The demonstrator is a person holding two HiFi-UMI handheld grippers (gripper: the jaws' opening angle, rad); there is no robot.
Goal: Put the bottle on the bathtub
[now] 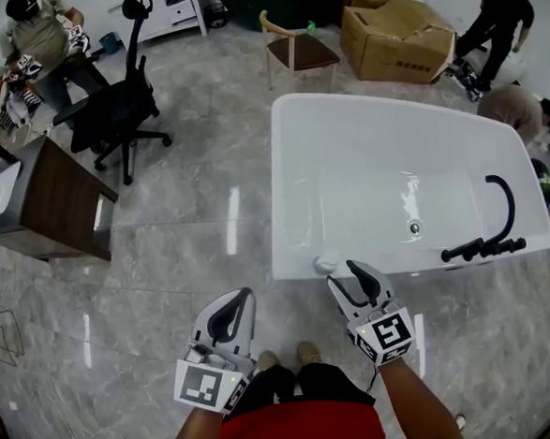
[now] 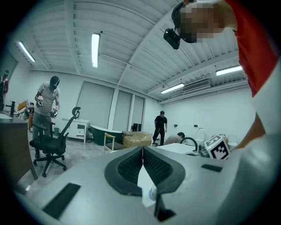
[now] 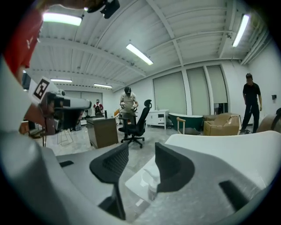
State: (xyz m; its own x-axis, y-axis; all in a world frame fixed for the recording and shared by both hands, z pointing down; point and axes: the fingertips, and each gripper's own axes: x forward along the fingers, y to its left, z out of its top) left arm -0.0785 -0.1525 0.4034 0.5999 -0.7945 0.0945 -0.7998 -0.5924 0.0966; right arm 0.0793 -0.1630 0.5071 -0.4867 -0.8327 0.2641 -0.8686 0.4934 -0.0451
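1. Bottle (image 1: 327,262): small, pale, clear-looking. It is standing upright on the rim of the white bathtub (image 1: 344,125), at the corner nearest the person.
2. Right gripper (image 1: 348,276): it is hovering just beside the bottle, at the tub's near edge. In the right gripper view its jaws are standing apart with nothing clamped. The bottle (image 3: 151,178) is showing low in the gap, closer to the right-hand jaw. Whether a jaw is touching it, cannot tell.
3. Left gripper (image 1: 236,306): it is hanging over the marble floor (image 1: 191,229), near the tub's front wall and apart from the bottle. In the left gripper view the left gripper (image 2: 142,154) is showing its jaws pressed together, holding nothing.
4. Black faucet (image 1: 488,236): it is sitting on the tub's far right rim, its spout arching over the basin.
5. Surroundings: a black office chair (image 1: 117,103) is standing beside a dark wooden desk (image 1: 53,196) at the left. A cardboard box (image 1: 394,37) and a wooden chair (image 1: 296,48) are sitting beyond the tub.
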